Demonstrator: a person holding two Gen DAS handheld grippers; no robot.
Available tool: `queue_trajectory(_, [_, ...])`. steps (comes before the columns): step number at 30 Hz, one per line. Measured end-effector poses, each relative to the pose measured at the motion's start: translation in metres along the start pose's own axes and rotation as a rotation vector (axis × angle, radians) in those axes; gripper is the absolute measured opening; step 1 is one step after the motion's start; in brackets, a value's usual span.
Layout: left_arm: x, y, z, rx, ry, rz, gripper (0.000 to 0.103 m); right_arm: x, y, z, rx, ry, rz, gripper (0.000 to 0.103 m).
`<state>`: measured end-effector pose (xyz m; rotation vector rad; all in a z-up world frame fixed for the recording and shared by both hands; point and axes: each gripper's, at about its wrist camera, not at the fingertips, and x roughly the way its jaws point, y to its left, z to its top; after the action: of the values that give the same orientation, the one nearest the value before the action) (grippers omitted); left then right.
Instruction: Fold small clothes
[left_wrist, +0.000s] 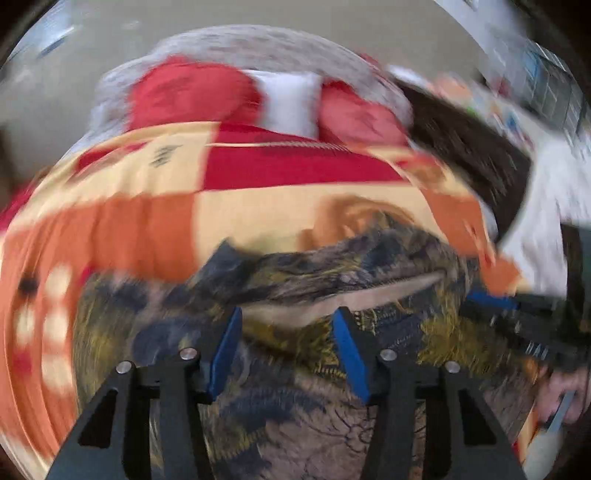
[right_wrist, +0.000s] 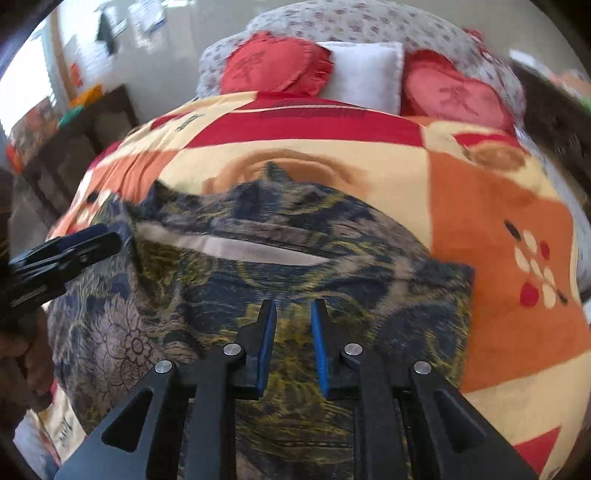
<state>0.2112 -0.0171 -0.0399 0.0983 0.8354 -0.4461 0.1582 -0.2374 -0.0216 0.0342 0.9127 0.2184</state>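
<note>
Here, you hold two grippers over a patterned garment (right_wrist: 258, 266) spread flat on a bed.

The garment, dark blue and yellow with a pale neck opening, lies on a quilt (right_wrist: 480, 206) of red, orange and cream. Your left gripper (left_wrist: 288, 321) hangs above it with jaws apart, nothing between the blue pads (left_wrist: 225, 350). Your right gripper (right_wrist: 293, 314) shows a narrow gap with only cloth behind it. Red and white cushions (right_wrist: 362, 70) sit at the far end of the bed.
</note>
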Motion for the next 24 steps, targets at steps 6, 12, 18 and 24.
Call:
queue_trajectory(6, [0.019,-0.012,0.010,0.313,0.132,-0.082,0.043,-0.017,-0.008,-0.026,0.053,-0.019,0.057,0.003])
queue_trajectory(12, [0.044,-0.024,0.007,0.452,0.281,-0.078,0.015,-0.032,-0.003,-0.043,0.082,-0.047,0.098,0.003])
queue_trajectory(18, [0.052,-0.022,0.013,0.422,0.246,0.019,0.002,-0.039,-0.002,-0.046,0.060,-0.064,0.074,0.003])
queue_trajectory(24, [0.062,-0.016,0.020,0.290,0.163,0.197,0.014,-0.040,-0.020,-0.050,0.115,-0.075,0.052,0.003])
